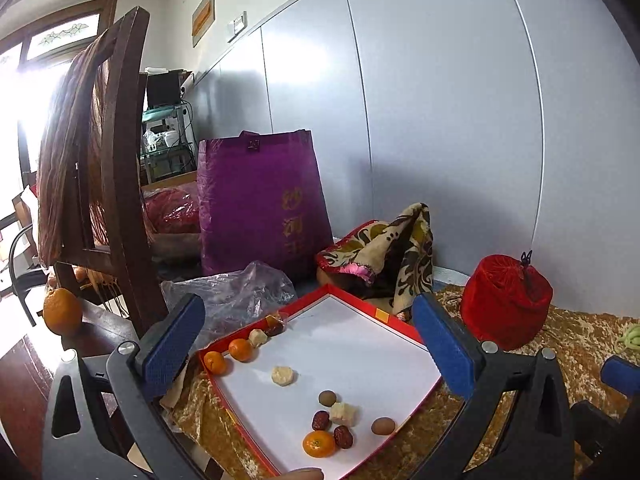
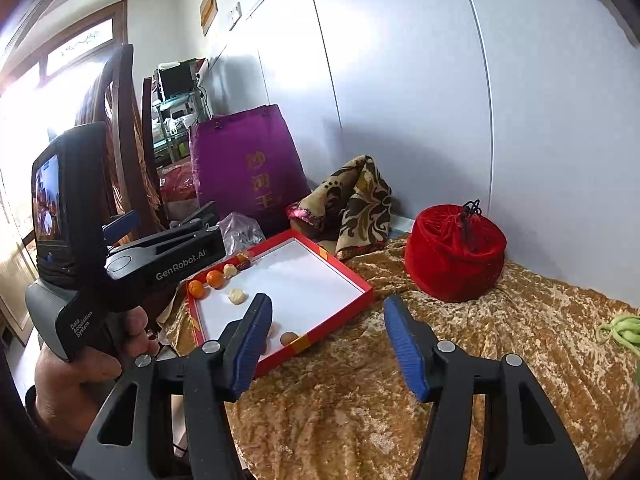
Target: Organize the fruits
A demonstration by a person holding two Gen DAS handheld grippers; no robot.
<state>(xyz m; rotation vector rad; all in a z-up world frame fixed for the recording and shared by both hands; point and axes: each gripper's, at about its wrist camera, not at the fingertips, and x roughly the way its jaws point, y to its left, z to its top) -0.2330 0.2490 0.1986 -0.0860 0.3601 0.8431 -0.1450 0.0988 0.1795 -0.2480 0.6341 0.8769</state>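
A red-rimmed white tray point(image 1: 360, 344) lies on a gold cloth. It holds small oranges point(image 1: 319, 443), red dates point(image 1: 343, 436), pale lumps point(image 1: 283, 375) and brown round fruits point(image 1: 383, 425); two more oranges point(image 1: 241, 349) sit along its far-left rim. My left gripper point(image 1: 308, 344) is open and empty above the tray. In the right wrist view the tray point(image 2: 332, 266) is ahead on the left. My right gripper point(image 2: 326, 344) is open and empty over the cloth beside the tray's near corner. The left gripper's body point(image 2: 160, 252) shows at left.
A larger orange point(image 1: 62, 311) sits on a dark chair seat at left. A purple bag point(image 1: 260, 204), clear plastic bag point(image 1: 236, 292), patterned cloth point(image 1: 392, 252) and red drawstring pouch point(image 2: 456, 254) stand behind the tray. Green beans point(image 2: 620, 330) lie at right.
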